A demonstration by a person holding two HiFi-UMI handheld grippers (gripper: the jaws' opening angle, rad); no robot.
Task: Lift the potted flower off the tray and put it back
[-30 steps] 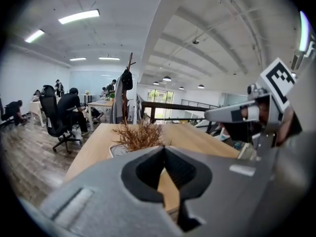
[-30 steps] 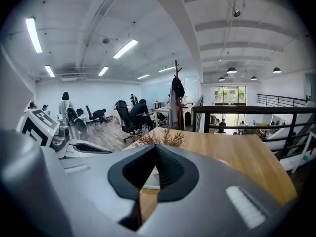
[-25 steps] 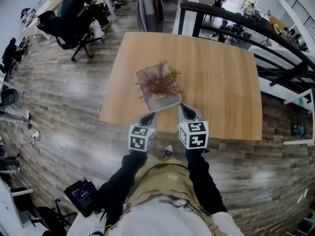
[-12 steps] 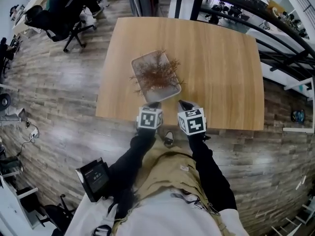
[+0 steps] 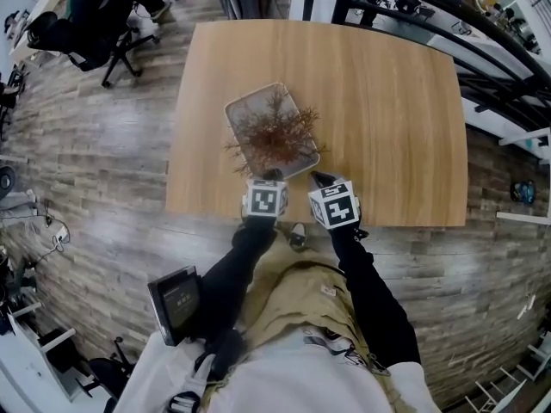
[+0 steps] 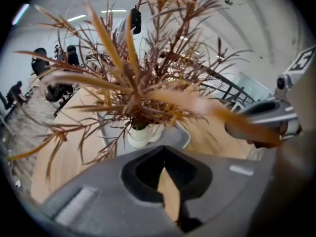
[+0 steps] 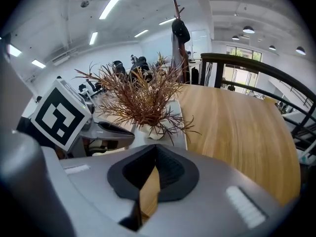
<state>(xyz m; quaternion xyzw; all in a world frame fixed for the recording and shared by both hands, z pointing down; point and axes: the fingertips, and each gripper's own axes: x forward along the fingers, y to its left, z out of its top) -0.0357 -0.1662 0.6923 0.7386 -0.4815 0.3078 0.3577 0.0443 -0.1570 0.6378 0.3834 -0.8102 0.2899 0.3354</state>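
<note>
A potted flower (image 5: 274, 134) with reddish-brown spiky leaves stands in a small white pot (image 6: 143, 135) on a grey tray (image 5: 245, 103) on the wooden table (image 5: 387, 110). My left gripper (image 5: 271, 177) hovers at the tray's near edge, just short of the leaves, jaws shut and empty. My right gripper (image 5: 317, 180) is beside it, off the tray's near right corner, also shut with nothing held. In the left gripper view (image 6: 164, 149) the leaves spread close overhead. The right gripper view (image 7: 156, 146) shows the plant (image 7: 143, 98), the pot (image 7: 154, 131) and the left gripper (image 7: 116, 131) at left.
The table's near edge (image 5: 258, 216) lies right under both grippers. People sit on office chairs (image 5: 86, 24) at the far left. A dark railing (image 5: 482, 50) runs past the table's far right. A coat stand (image 7: 178, 19) rises behind the table.
Both grippers have sunk and moved forward to the tray's near edge, closer to the plant. Their jaws stay shut. The plant and tray have not shifted on the table.
</note>
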